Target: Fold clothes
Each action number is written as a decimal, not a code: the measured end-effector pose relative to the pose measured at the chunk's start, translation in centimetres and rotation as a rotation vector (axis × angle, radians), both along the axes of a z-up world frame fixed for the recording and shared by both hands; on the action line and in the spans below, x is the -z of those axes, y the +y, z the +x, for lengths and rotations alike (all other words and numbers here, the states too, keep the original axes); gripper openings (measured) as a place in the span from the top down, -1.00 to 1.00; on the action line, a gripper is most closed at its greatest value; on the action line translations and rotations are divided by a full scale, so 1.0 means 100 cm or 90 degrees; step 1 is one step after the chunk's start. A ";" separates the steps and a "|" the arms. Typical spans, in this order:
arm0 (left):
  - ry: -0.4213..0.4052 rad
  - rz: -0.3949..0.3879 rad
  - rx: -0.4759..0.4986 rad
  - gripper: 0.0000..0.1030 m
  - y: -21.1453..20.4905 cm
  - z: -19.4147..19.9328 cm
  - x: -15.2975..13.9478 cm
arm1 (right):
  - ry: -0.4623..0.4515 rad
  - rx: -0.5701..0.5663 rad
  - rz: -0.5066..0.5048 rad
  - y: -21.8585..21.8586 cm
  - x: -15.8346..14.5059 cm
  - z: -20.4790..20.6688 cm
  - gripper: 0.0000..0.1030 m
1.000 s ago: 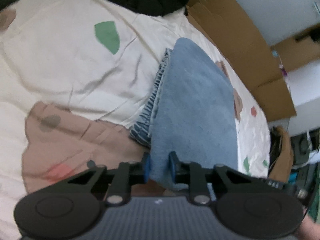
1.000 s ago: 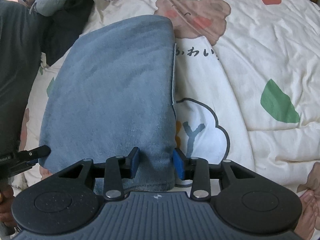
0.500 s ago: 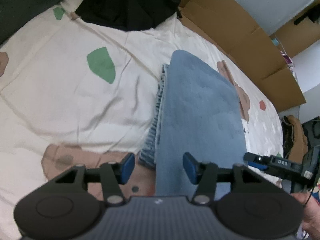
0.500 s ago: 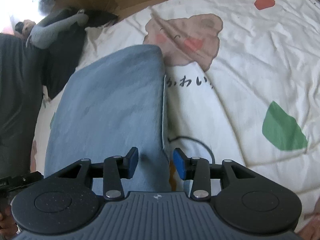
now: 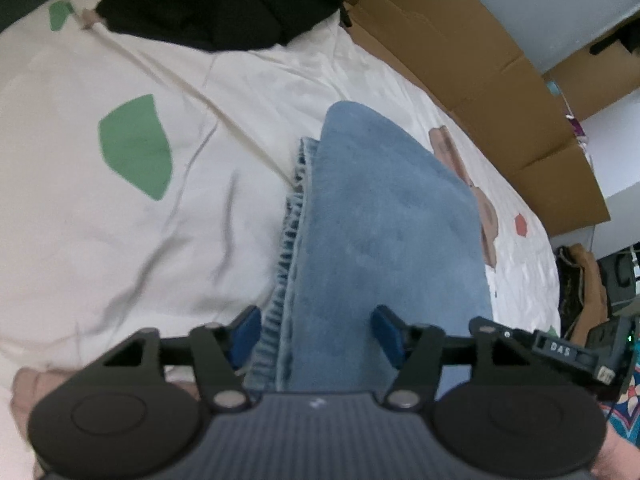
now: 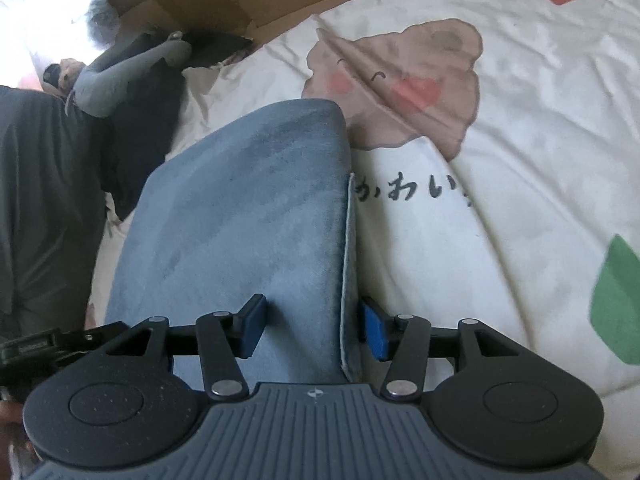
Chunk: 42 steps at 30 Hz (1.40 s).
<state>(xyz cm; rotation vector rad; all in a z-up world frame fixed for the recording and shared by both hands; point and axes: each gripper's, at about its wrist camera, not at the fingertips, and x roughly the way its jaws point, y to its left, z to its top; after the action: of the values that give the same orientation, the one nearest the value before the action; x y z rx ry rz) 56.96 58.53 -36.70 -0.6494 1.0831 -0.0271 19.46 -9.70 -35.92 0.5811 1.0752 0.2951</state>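
Fingers [image 5: 390,332] of your left gripper [image 5: 316,330] and of your right gripper [image 6: 310,326] stood spread, gripping nothing, straddling the blue fleece garment [image 6: 248,216]. It lay folded into a long, smooth, plush slab on the bed [image 6: 500,208], ribbed hem [image 5: 290,240] stacked along one edge. Any further fold, I judged, needed both near corners pinched evenly, layers kept aligned.

The blue garment [image 5: 384,240] lies folded on the white bed cover [image 5: 200,184]. Its ribbed edge peeks out on the side facing the green patch [image 5: 136,146]. The left gripper [image 5: 316,334] sits at the near end of the blue garment, with its blue pads wide apart, one on each side of the ribbed edge. A black cloth [image 5: 216,0] lies far beyond the blue garment. Brown cardboard [image 5: 472,64] stands past its other side.
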 end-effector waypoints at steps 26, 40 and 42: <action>0.022 -0.083 0.042 -0.40 0.011 0.025 0.024 | 0.051 -0.041 0.052 0.006 0.001 0.023 -0.02; 0.001 -0.062 0.068 -0.13 0.002 0.028 0.020 | 0.021 -0.041 0.029 0.015 -0.007 0.021 0.50; 0.000 -0.059 0.060 -0.12 0.000 0.026 0.019 | 0.006 -0.057 0.008 0.018 -0.016 0.021 0.55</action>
<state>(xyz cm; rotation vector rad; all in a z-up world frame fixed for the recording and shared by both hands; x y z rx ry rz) 59.60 58.52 -38.60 -0.6814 1.1173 -0.1589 21.52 -7.92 -34.34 0.5470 1.1109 0.3768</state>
